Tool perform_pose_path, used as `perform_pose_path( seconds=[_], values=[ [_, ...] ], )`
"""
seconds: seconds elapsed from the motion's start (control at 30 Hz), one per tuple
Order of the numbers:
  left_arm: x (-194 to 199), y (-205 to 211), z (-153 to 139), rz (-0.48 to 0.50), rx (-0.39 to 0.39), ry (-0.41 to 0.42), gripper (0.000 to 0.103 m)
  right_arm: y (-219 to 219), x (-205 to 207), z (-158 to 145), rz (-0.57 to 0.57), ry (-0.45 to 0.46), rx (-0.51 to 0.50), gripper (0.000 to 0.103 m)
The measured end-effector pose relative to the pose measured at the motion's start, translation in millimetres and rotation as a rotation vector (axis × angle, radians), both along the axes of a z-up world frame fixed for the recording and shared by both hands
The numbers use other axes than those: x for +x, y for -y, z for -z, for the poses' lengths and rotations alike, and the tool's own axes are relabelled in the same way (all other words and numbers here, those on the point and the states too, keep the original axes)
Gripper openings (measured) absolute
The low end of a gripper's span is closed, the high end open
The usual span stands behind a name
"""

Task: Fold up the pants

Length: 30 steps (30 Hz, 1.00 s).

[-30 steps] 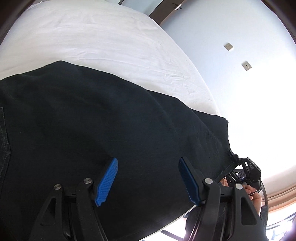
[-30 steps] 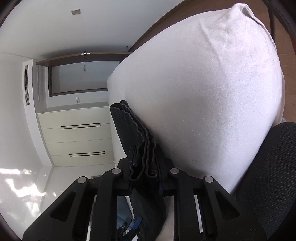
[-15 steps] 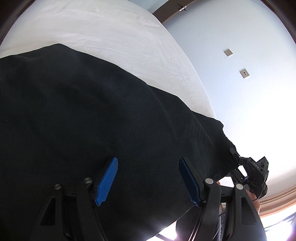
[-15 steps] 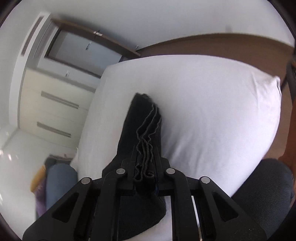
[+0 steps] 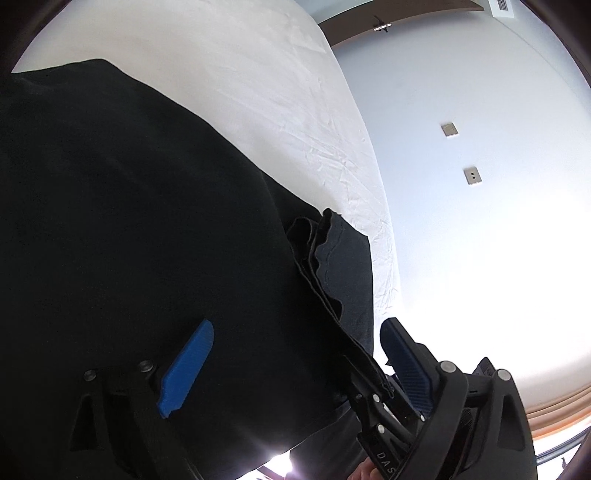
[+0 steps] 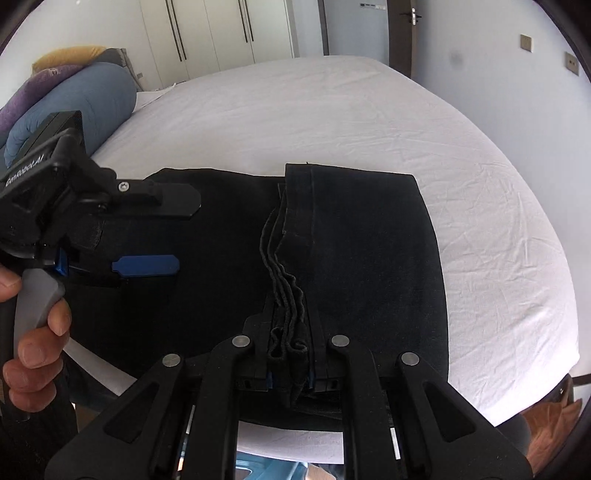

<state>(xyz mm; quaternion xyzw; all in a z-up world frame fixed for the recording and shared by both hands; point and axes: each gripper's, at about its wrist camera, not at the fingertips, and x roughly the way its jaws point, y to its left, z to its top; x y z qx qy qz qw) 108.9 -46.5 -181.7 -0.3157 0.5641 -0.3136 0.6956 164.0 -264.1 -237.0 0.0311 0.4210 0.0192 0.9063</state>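
Black pants (image 6: 369,251) lie on the white bed, the leg end folded over the rest (image 5: 129,221). My right gripper (image 6: 290,373) is shut on the stacked hem edges at the near side. It also shows in the left wrist view (image 5: 373,398), holding the folded edge (image 5: 325,266). My left gripper (image 5: 295,358) is open just above the black cloth, blue fingers (image 5: 188,365) apart and holding nothing. It shows in the right wrist view (image 6: 177,236) at the left, over the pants.
The white bed sheet (image 6: 332,110) spreads beyond the pants. Blue, purple and yellow pillows (image 6: 70,96) lie at the far left. Wardrobe doors (image 6: 214,29) and a wall with switches (image 5: 461,155) stand behind. An orange cushion (image 6: 550,424) sits at lower right.
My right gripper has carried the hem end over and down onto the pants, making a fold. The left gripper stays open over the cloth.
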Motion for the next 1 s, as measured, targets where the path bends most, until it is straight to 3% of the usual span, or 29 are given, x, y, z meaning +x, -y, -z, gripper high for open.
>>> perform_pose_path(
  seconds=[0.2,0.33,0.37,0.43,0.47,0.53,0.6,1.0],
  values=[
    [15.5,30.9,-6.1,0.074,-0.02,-0.034,0.094,-13.3,-24.6,3.9,0.003,0.025,-0.029,0.011],
    [29.0,49.4,-7.5,0.121,0.018,-0.041,0.093,-14.2,-27.1,3.9,0.009,0.038,-0.036,0.011],
    [32.5,53.9,-6.5,0.131,0.031,-0.043,0.089,-14.4,-28.0,3.7,0.009,0.04,-0.035,0.011],
    [37.7,63.7,-3.3,0.163,0.066,-0.053,0.064,-23.6,-45.7,1.9,0.003,0.043,-0.039,0.011],
    [39.1,69.4,-1.8,0.184,0.086,-0.058,0.048,-24.4,-47.0,0.8,0.001,0.047,-0.041,0.011],
    [38.4,78.3,-1.3,0.218,0.106,-0.049,0.033,-25.7,-48.9,-1.1,-0.004,0.053,-0.046,0.011],
    [36.0,83.4,-3.9,0.239,0.13,-0.025,0.009,-28.5,-49.7,-2.0,-0.013,0.059,-0.06,0.011],
    [33.8,69.5,-35.6,0.331,0.213,0.118,0.007,-59.8,-64.9,-18.6,-0.102,0.074,-0.088,0.011]
  ],
)
